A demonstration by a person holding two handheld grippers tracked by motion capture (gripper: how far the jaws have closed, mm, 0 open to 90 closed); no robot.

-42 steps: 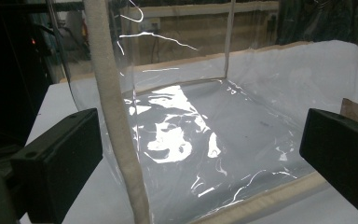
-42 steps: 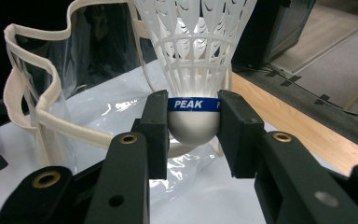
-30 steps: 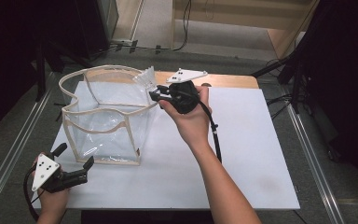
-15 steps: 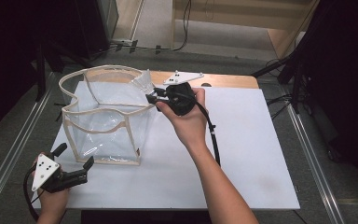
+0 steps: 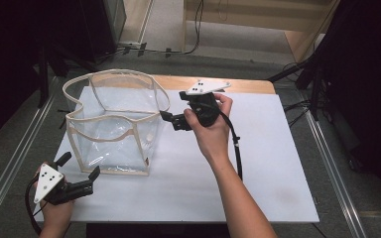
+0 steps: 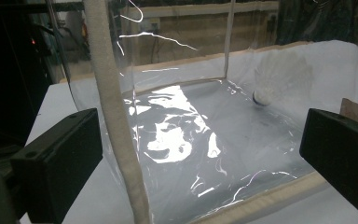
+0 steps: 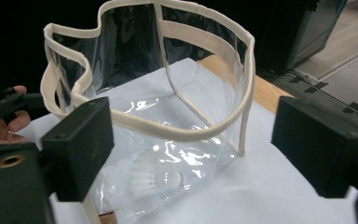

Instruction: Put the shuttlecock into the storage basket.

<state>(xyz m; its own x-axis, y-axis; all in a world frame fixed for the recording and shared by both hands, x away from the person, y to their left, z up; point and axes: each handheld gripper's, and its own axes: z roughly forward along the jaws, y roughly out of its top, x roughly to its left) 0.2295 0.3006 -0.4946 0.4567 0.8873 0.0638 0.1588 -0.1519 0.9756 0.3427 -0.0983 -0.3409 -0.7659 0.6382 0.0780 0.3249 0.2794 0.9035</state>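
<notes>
A clear plastic bag (image 5: 111, 124) with cream trim stands open on the white table (image 5: 258, 168). A white shuttlecock (image 7: 156, 179) lies on the bag's floor near a side wall, and the left gripper view shows the shuttlecock (image 6: 272, 84) through the plastic. My right gripper (image 5: 173, 106) hovers just right of the bag's rim (image 7: 205, 133) and points at it. Its jaws have just been opening and nothing is between them. My left gripper (image 5: 79, 166) rests open at the table's front left, aimed at the bag's near corner (image 6: 121, 116).
The table's wooden back edge (image 5: 248, 87) runs behind the bag. A black cable (image 5: 235, 144) trails from the right gripper along the forearm. Dark stands and floor surround the table, with metal rails at both sides.
The right gripper's jaws have opened and it has drawn slightly back from over the bag's rim. The white thing at its tips is gone from them. The left gripper has not moved.
</notes>
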